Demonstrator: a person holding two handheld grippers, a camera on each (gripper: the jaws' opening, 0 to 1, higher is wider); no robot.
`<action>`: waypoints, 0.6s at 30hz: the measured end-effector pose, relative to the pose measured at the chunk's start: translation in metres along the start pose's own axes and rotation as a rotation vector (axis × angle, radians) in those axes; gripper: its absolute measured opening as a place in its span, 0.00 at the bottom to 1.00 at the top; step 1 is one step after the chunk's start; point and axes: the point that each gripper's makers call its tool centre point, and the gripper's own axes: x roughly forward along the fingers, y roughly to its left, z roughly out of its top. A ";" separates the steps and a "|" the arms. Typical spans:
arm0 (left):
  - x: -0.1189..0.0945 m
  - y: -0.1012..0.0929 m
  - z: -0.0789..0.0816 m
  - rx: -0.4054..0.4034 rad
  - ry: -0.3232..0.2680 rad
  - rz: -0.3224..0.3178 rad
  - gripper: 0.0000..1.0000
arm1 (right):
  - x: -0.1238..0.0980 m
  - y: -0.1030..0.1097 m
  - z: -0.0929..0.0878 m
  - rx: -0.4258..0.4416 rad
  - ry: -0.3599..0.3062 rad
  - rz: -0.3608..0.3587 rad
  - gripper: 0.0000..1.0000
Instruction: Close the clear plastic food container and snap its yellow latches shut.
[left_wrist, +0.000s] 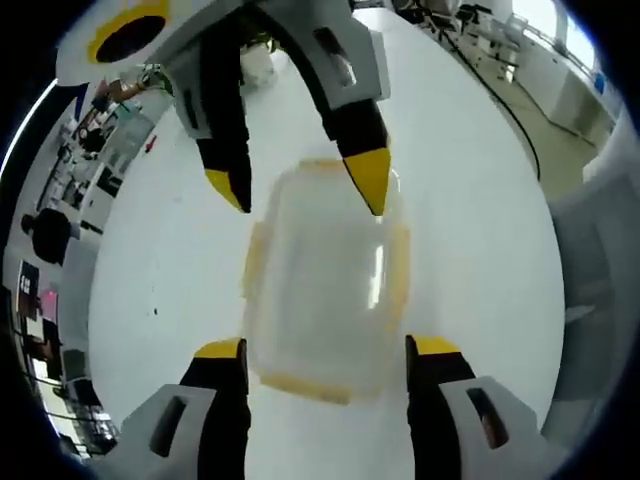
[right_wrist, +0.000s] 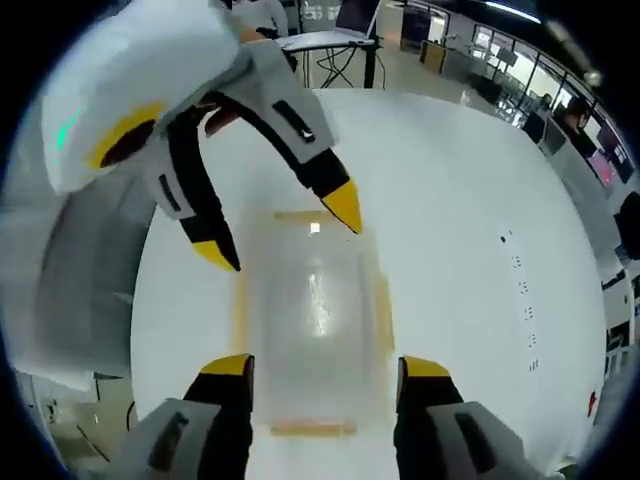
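A clear plastic food container (left_wrist: 325, 285) with its lid on lies flat on the white table (left_wrist: 480, 230). Pale yellow latches (left_wrist: 254, 262) run along its four sides; whether they are snapped down I cannot tell. My left gripper (left_wrist: 327, 350) is open, its jaws flanking the near end of the box. My right gripper (left_wrist: 300, 185) comes in from the opposite side, open, with its yellow tips over the far end. In the right gripper view the container (right_wrist: 315, 320) lies between my right gripper's (right_wrist: 326, 367) open jaws, and the left gripper (right_wrist: 280, 230) hovers at the far end.
The table is round and white with small dark marks (right_wrist: 520, 290) on it. A small white object (left_wrist: 256, 62) stands at its far side. Desks, screens and seated people (right_wrist: 578, 118) ring the room beyond the table edge.
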 end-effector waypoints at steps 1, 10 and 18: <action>0.001 0.000 0.000 0.010 0.002 -0.002 0.63 | 0.000 0.001 -0.002 -0.005 0.004 -0.002 0.60; 0.008 0.008 -0.004 0.033 0.015 -0.015 0.70 | -0.001 0.009 -0.011 -0.020 -0.009 -0.039 0.68; 0.019 0.008 -0.011 0.038 0.043 -0.039 0.74 | 0.007 0.006 -0.020 -0.044 -0.001 -0.077 0.73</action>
